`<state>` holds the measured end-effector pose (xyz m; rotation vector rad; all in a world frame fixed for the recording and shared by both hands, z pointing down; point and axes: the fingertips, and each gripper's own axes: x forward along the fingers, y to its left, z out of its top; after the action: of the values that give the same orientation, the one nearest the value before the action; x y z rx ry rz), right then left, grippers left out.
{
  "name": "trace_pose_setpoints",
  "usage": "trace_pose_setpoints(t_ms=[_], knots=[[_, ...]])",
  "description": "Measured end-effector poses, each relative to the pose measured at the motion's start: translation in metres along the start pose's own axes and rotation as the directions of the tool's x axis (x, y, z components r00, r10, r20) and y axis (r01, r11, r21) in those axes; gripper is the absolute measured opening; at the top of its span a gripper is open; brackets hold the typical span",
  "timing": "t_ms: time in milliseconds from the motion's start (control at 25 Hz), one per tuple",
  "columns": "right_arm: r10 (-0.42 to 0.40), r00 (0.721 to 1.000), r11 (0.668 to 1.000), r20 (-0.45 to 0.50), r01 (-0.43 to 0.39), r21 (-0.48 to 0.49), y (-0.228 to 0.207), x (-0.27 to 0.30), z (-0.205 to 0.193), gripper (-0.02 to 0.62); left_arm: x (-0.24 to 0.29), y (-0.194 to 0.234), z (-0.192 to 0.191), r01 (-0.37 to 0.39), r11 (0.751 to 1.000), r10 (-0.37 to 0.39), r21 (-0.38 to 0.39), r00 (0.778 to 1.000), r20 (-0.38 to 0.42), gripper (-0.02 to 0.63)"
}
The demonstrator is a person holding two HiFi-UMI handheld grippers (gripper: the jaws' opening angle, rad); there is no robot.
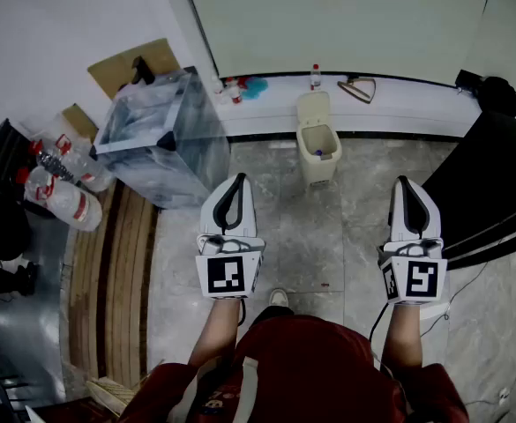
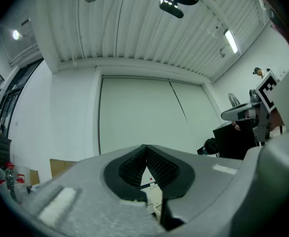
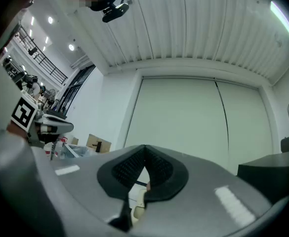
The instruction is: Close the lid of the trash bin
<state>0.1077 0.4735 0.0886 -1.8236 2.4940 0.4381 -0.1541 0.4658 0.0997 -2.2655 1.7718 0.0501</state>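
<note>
A small cream trash bin [image 1: 318, 151] stands on the marble floor against the far wall ledge. Its lid [image 1: 313, 108] is raised and leans back on the ledge, and something dark lies inside. Both grippers hang in the air well short of the bin, pointing toward the wall. My left gripper [image 1: 236, 180] is below and left of the bin, shut and empty. My right gripper [image 1: 402, 182] is below and right of it, also shut and empty. A sliver of the bin [image 2: 154, 192] shows under the closed left gripper [image 2: 145, 148], and a sliver of the bin [image 3: 136, 201] shows under the right gripper [image 3: 144, 147].
A clear plastic crate [image 1: 163, 137] stands left of the bin, with plastic bottles [image 1: 63, 186] and wooden planks [image 1: 115, 271] further left. A black covered object [image 1: 489, 183] fills the right side. A small bottle [image 1: 315, 76] and a hanger [image 1: 356, 88] rest on the ledge.
</note>
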Motion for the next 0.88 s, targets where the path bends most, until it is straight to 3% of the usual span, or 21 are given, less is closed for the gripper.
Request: trace_pose_setpoints(t_ms=[440, 880], knots=[[0.003, 1.0, 1.0, 0.004, -0.003, 0.015, 0.047, 0.052, -0.005, 0.0, 0.02, 0.057, -0.015, 0.018, 1.0, -0.018, 0.005, 1.0, 0.019, -0.005], [-0.063, 0.998, 0.998, -0.008, 0.063, 0.017, 0.08, 0.089, -0.015, 0.0, 0.046, 0.113, -0.048, 0.052, 0.998, -0.052, -0.02, 0.999, 0.013, -0.005]])
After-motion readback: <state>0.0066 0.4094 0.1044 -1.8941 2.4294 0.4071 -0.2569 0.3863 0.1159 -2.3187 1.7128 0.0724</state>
